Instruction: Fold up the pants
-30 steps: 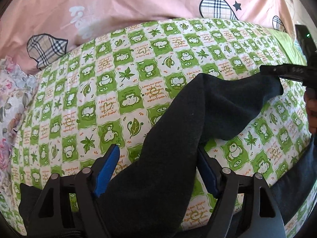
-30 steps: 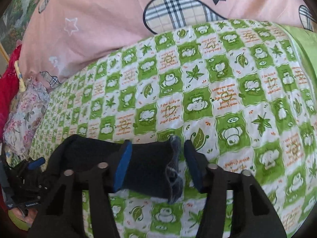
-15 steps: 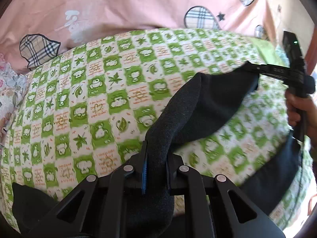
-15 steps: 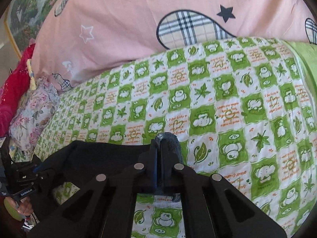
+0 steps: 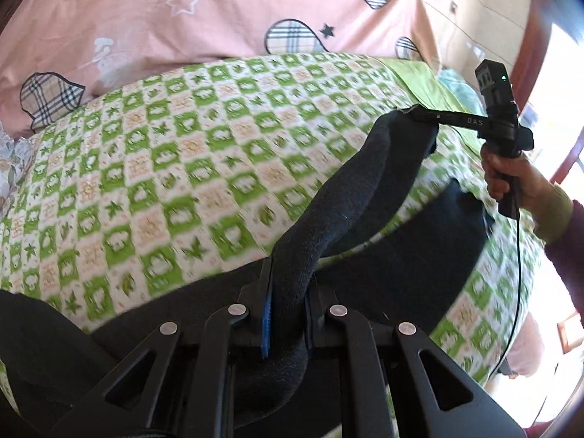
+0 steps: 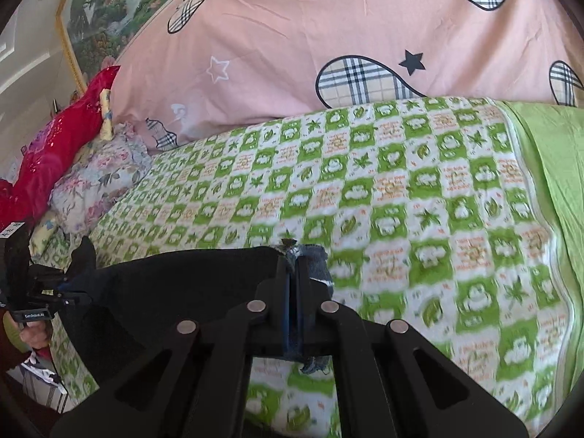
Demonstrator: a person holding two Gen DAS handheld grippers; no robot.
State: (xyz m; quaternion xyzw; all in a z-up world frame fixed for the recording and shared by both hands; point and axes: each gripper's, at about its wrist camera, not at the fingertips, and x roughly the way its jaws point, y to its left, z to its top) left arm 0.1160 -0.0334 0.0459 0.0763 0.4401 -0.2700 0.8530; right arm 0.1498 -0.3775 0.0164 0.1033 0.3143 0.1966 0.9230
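Dark navy fleece pants (image 5: 350,197) pinched tight in left gripper (image 5: 286,314), far edge clamped in right gripper (image 6: 294,292); fabric lifted clear of green checked bedsheet (image 5: 182,168), likely for carrying fold over

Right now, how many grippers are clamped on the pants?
2. The left gripper pinches a bunched part of the dark pants; the right gripper is shut on the other end, lifted over the green checked bedspread.

place: home bedroom | bed (image 6: 419,189) under green-and-white checked sheet | pink quilt (image 6: 310,47) with plaid patches and stars | floral pillow (image 6: 98,182), red bedding (image 6: 54,146) | landscape painting (image 6: 120,3) on wall
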